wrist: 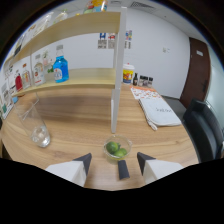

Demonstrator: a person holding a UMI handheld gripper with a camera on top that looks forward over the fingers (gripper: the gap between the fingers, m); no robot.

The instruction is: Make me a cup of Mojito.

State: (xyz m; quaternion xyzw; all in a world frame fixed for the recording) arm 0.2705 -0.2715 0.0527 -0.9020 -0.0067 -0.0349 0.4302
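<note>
Wooden table (75,125) carries a small clear bowl (118,148) of green limes (113,147) just ahead of the gripper (114,162), whose fingers stand apart; an empty glass (36,127) sits left of the bowl.

No legible text anywhere. Papers (114,40) pinned to the far wall carry blue and red marks, too small to read. The blue bottle (60,68) on the shelf has a label, wording not resolvable. Small bottles (19,80) beside it show red and white labels, illegible. The yellow-and-white container (128,74) at the back of the worktop (80,125) bears printing that cannot be made out. The white cloth (159,111) has a faint dark mark, possibly script, unreadable.
</note>
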